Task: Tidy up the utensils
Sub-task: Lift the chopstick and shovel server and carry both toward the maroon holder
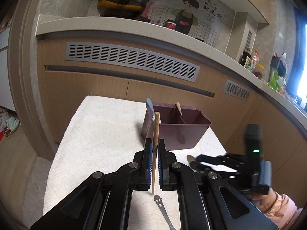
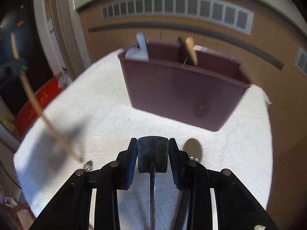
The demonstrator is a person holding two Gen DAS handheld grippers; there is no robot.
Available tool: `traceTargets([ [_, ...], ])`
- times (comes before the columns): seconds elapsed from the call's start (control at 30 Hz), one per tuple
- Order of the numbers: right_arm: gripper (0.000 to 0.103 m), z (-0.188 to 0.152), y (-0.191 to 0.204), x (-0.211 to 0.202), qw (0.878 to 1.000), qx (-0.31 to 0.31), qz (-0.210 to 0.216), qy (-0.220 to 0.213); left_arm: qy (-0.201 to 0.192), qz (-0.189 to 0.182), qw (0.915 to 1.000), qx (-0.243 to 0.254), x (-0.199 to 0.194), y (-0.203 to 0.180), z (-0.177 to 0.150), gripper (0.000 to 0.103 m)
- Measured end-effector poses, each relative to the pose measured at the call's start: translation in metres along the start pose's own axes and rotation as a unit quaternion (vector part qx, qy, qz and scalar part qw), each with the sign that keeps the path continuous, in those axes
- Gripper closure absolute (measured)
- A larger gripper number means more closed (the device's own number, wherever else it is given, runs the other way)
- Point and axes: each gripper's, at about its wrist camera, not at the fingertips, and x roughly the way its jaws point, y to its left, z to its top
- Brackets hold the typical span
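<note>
Black tongs first: left gripper (image 1: pixel 155 145) jaws narrow, clamped on a wooden chopstick (image 1: pixel 155 134) that runs between the blue pads, thick end toward 12 o'clock, thin tip back at 6 o'clock; the stick is clear of the cloth. Right gripper (image 2: pixel 153 143), in its own view, has jaws partway apart on either side of a dark flat spatula head (image 2: pixel 153 155), its handle running back to 6 o'clock between the fingers; whether the pads press on it cannot be told, picture blurred. Just at 3 o'clock of those jaws lies a dark spoon bowl (image 2: pixel 192 149) on the cloth. At 6 o'clock in the left wrist view, a metal utensil with a smiley-face cutout (image 1: pixel 157 199) lies on the cloth. White textured cloth (image 1: pixel 96 143) covers the table top. At 12 o'clock of both grippers stands a maroon utensil caddy (image 2: pixel 172 88), split by a divider into compartments: left compartment holds a pale blue spoon (image 2: pixel 142 44) with a white rounded piece beside it; a wooden-handled utensil (image 2: pixel 191 48) leans at the divider, which compartment unclear. Right-hand compartment looks to hold nothing that can be made out. Pose: left gripper points forward and somewhat down at the caddy; right gripper sits low at 3 o'clock of the left one, held by a hand in a pink sleeve (image 1: pixel 278 205). Beyond, wooden cabinet fronts (image 1: pixel 86 88) with grey vent grilles under a pale countertop.
</note>
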Motion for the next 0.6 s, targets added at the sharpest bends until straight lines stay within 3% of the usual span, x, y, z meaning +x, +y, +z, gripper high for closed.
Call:
traceTargets([
  [0.3,0.074,-0.004,-0.005,-0.074,0.997,0.025,0.01,-0.067,-0.011,-0.002,0.9997,0.024,-0.008,-0.018,0.005,0.098],
  [0.6,0.074,0.008,-0.009,-0.09,0.996,0.022,0.0,-0.091,-0.013,0.0,0.9993,0.036,-0.012,-0.028,0.008,0.098],
])
